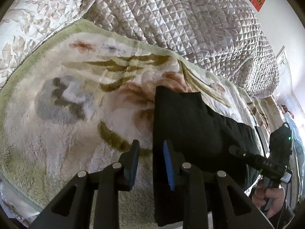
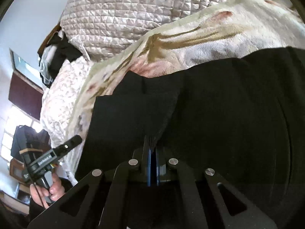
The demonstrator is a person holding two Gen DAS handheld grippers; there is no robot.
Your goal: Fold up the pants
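Black pants (image 1: 186, 118) lie folded on a fluffy floral blanket (image 1: 76, 95) on the bed. My left gripper (image 1: 151, 148) is open; its jaws stand apart at the pants' near left edge, with the right finger over the cloth and nothing between them. My right gripper (image 2: 151, 148) is shut on a pinched fold of the black pants (image 2: 219, 105), which fill the right and middle of the right wrist view. The right gripper also shows at the far right of the left wrist view (image 1: 234, 149), at the pants' edge. The left gripper also shows in the right wrist view (image 2: 76, 139).
A quilted grey-pink duvet (image 1: 190, 19) is bunched behind the blanket. A floral pillow (image 1: 28, 24) lies at the upper left. In the right wrist view, dark clothes (image 2: 57, 51) are piled beside the duvet (image 2: 118, 13), with a window and furniture at the left.
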